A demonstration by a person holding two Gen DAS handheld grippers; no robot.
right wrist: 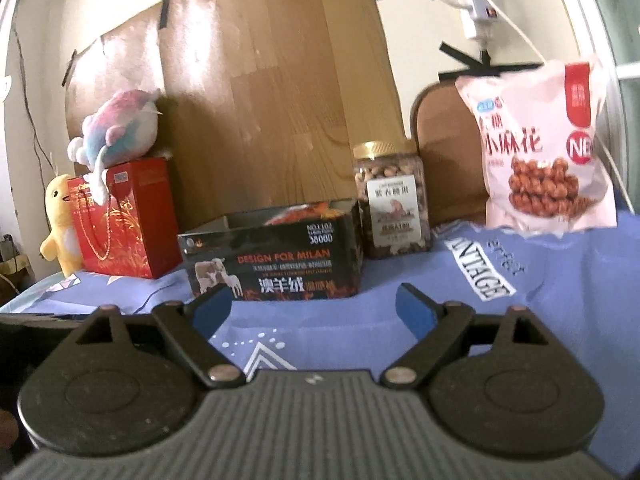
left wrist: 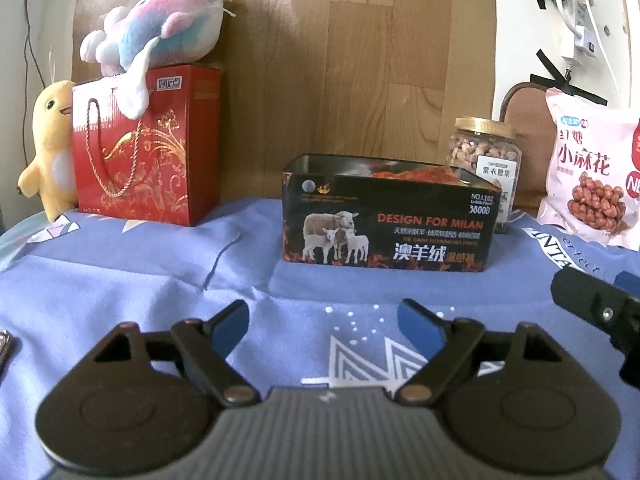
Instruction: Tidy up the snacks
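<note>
Both the left claw [left wrist: 324,326] and right claw [right wrist: 314,308] are hovering wide and empty over the blue-clothed table [left wrist: 120,280], apparently readying for the nut jar [right wrist: 392,204] and pink snack bag [right wrist: 540,160] standing beyond the open black tin [right wrist: 276,256].

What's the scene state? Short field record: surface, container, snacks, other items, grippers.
surface: blue printed cloth
container: black tin, open top, something orange-red inside
jar: nut jar, gold lid, upright, behind the tin's right end
bag: pink snack bag, upright at far right, leaning on a brown chair back
other: red gift box at left, pastel plush on top, yellow plush beside it
left gripper: open, empty
right gripper: open, empty
</note>
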